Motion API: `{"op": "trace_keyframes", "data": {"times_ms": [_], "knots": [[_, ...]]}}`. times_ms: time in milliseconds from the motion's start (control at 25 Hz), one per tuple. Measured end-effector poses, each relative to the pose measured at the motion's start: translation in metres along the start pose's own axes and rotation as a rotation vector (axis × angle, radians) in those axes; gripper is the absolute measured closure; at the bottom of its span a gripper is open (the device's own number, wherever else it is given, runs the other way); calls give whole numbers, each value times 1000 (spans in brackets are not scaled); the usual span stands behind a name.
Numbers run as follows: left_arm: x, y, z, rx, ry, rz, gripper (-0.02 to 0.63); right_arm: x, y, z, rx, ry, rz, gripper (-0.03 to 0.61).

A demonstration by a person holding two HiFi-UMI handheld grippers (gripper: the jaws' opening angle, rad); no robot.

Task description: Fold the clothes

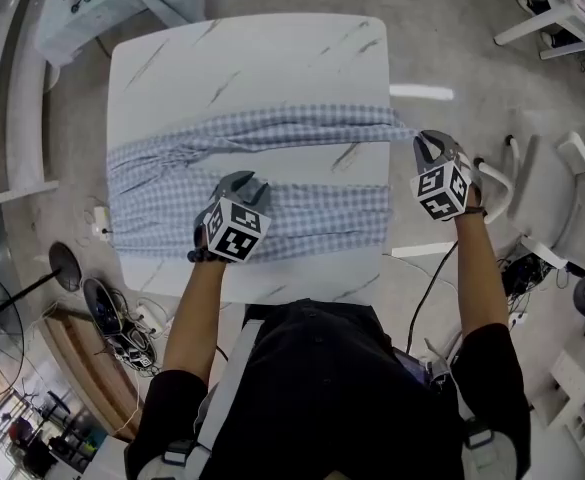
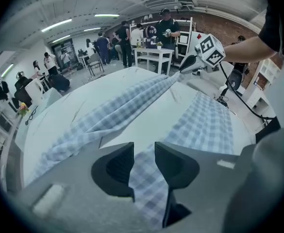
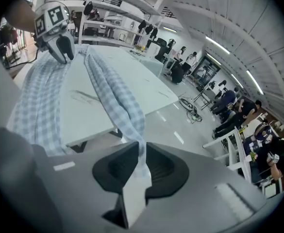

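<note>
Checked blue pants (image 1: pixel 302 128) lie across the table (image 1: pixel 252 58), waist at the left, legs running right. My left gripper (image 1: pixel 244 182) is clamped on the near leg mid-table. My right gripper (image 1: pixel 430 150) pinches the far leg's hem just past the right edge. I'd hold both pinches firm, lift evenly, and lay the far leg squarely over the near one.
</note>
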State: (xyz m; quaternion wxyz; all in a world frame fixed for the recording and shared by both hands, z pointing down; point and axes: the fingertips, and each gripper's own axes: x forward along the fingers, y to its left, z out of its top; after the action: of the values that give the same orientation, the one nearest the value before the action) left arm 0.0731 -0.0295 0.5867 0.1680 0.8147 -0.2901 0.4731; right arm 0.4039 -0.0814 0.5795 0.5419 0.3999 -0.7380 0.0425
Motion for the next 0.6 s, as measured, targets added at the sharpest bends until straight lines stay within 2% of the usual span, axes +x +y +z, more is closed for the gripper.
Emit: {"op": "trace_keyframes", "data": {"times_ms": [120, 400, 600], "knots": [[-5, 11, -9, -7, -4, 6, 472, 0, 25, 24, -10, -30, 50, 487], [-29, 49, -38, -13, -19, 5, 472, 4, 80, 104, -9, -88, 121, 483], [-49, 92, -59, 5, -29, 18, 472, 7, 145, 177, -16, -148, 207, 485]]}}
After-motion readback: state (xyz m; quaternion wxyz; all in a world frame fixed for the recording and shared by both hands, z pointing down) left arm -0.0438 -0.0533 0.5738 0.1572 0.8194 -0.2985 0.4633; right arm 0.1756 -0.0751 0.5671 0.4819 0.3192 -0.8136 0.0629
